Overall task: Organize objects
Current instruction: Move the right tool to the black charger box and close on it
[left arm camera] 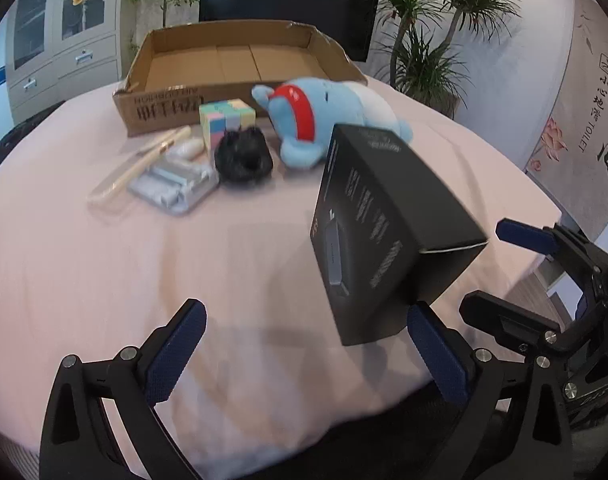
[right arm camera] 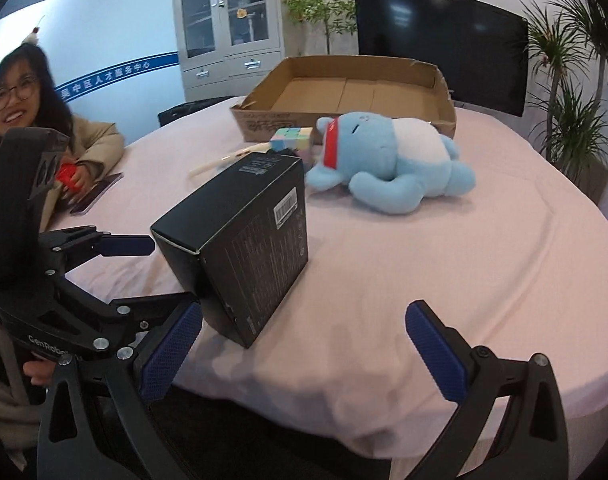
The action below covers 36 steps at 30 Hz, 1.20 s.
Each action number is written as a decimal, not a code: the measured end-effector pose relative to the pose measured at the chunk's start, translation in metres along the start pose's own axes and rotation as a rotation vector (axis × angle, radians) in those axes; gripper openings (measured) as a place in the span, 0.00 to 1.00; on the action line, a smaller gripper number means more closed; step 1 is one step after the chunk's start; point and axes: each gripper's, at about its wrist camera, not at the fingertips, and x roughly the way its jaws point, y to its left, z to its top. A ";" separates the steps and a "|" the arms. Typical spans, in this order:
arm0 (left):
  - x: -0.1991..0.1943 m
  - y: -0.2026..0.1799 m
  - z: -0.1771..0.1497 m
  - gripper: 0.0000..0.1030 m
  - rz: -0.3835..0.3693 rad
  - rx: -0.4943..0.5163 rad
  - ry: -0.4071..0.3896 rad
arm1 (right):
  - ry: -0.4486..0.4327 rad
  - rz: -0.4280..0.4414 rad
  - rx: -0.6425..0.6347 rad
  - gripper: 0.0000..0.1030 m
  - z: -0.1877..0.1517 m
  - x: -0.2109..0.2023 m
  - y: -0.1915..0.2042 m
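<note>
Nothing has been put away yet, as far as both views show: the shallow brown cardboard tray-box at 12 o'clock on the pink-clothed round surface lies bare inside, its floor showing only folded card. All 6 loose things sit outside it. Just in front of its near wall stand the pastel-coloured puzzle cube, the fuzzy black round object, the clear plastic pack of pale cylinders and the long slim cream-coloured stick in a clear sleeve, clustered toward 11 o'clock. The light blue plush toy with a red band lies on its side at about 1 o'clock, near the box. The black rectangular printed carton rests apart, nearest the person, between the 2 tools. The left tongs stand wide open and hold nothing; the right tongs are likewise spread wide and empty, the carton just beside the left pad of the pair. Judging from this, the whole job remains, and the carton looks the likely first pick.
</note>
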 end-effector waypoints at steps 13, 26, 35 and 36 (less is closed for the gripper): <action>0.042 -0.056 0.099 0.95 -0.190 0.190 -0.062 | 0.002 -0.130 0.218 0.99 0.040 -0.007 -0.095; 0.046 -0.028 0.091 0.96 -0.343 0.103 0.073 | 0.132 -0.015 0.315 0.99 0.040 0.015 -0.135; 0.072 -0.040 0.059 0.96 -0.391 0.216 0.188 | 0.127 0.205 0.138 0.98 0.019 0.038 -0.114; 0.074 -0.039 0.060 0.96 -0.383 0.215 0.193 | 0.130 0.219 0.133 0.98 0.019 0.041 -0.114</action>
